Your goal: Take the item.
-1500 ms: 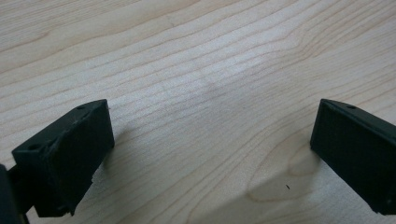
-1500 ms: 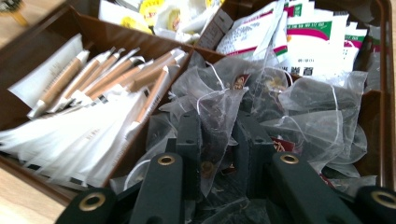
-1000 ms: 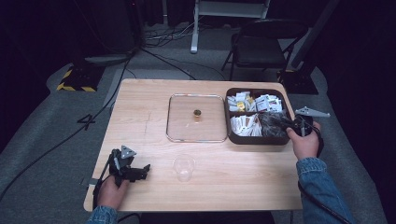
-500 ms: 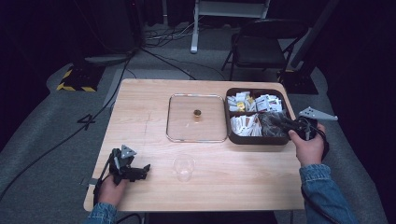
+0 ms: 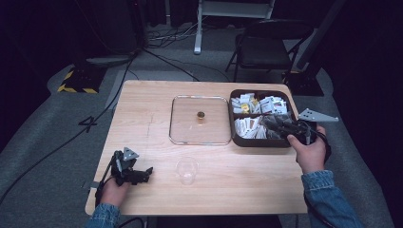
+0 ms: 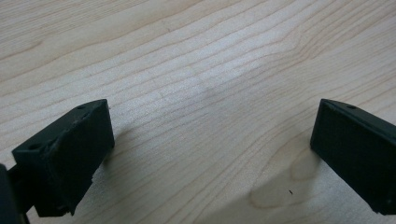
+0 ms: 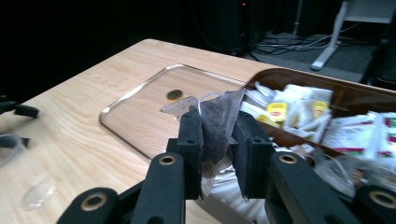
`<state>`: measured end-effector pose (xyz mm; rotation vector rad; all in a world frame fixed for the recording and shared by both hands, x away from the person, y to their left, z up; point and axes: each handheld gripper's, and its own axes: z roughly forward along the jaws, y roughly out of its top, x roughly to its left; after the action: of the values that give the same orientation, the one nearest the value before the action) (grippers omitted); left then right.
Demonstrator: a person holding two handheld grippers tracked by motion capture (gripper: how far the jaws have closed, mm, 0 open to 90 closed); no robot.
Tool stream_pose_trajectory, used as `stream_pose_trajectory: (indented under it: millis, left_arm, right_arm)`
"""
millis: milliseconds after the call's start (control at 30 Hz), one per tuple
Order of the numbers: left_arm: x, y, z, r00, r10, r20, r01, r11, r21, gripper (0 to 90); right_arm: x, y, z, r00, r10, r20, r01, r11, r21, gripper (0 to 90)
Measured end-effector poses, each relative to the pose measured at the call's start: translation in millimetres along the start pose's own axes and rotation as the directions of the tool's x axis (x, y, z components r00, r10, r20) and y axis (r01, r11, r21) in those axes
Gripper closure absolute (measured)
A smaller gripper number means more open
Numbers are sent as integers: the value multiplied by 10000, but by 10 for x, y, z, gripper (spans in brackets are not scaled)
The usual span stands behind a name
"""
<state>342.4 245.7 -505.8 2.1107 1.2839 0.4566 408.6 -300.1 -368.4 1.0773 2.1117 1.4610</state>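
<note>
Pale wood grain runs across the table, which carries a clear square lid at its middle, a dark brown box of tea sachets just to the lid's right, and a clear plastic cup standing nearer the person. The lid lies flat with a small brass knob at its centre. In the high view the right gripper reaches over the near right part of the box, held by the right hand, whose denim sleeve comes in from the bottom edge. The right gripper view shows its jaws pressed onto a tea bag: a translucent mesh pouch with dark leaf inside, pinched upright between the two black pads, its top corner sticking up above them. Behind the bag lie the lid and the box's paper sachets, some with yellow labels. The left gripper rests at the table's near left corner, well apart from the cup, in the left hand. The left gripper view shows its jaws spread wide over bare wood, nothing between them. A black folding chair stands on the grey floor beyond the table, with cables trailing nearby.
</note>
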Motion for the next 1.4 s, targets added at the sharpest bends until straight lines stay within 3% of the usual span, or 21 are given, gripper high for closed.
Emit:
stream_pose_trajectory:
  millis: [300, 467, 733, 900, 933, 1033, 1100, 1200, 1233, 1300, 1333, 1400]
  left_arm:
    - [1, 1, 0, 10000, -6, -7, 6, 10000, 3, 0]
    - [0, 1, 1, 10000, -6, -9, 6, 10000, -1, 0]
    - [-16, -9, -7, 9998, -120, -141, 119, 9999, -41, 0]
    - [-29, -19, -13, 9996, -240, -151, 239, 9997, -45, 1]
    - [-29, -20, -15, 9996, -226, -196, 225, 9997, -52, 1]
    - [-29, -23, -17, 9996, -210, -184, 209, 9998, -43, 1]
    - [-34, -26, -20, 9994, -247, -225, 247, 9997, -31, 0]
    - [-43, -31, -24, 9989, -361, -293, 360, 9993, -38, 0]
    - [-45, -33, -27, 9987, -369, -339, 368, 9993, -33, 0]
    - [-43, -34, -29, 9988, -340, -353, 339, 9994, -28, 0]
    - [-46, -35, -30, 9986, -382, -366, 381, 9993, -34, 0]
    - [-48, -38, -32, 9985, -399, -373, 398, 9992, -38, 0]
  right_arm:
    - [361, 141, 93, 9948, -520, -879, 521, 9986, -17, 747]
    - [606, 205, 179, 9865, -767, -1446, 801, 9966, 178, 748]
    - [862, 245, 309, 9742, -899, -2069, 964, 9951, 216, 747]
    - [1044, 261, 427, 9616, -1050, -2537, 1159, 9929, 283, 747]
    - [1120, 269, 478, 9546, -1118, -2762, 1237, 9920, 259, 747]
    - [1177, 276, 515, 9492, -1156, -2926, 1291, 9912, 273, 747]
    - [1273, 286, 578, 9379, -1240, -3239, 1400, 9898, 267, 747]
    - [1337, 295, 612, 9310, -1292, -3413, 1472, 9887, 272, 747]
    - [1398, 302, 645, 9232, -1335, -3604, 1524, 9880, 243, 747]
    - [1429, 303, 661, 9197, -1355, -3685, 1549, 9877, 233, 747]
    - [1489, 305, 689, 9117, -1361, -3875, 1560, 9876, 201, 747]
    - [1547, 303, 718, 9056, -1365, -4016, 1573, 9874, 191, 747]
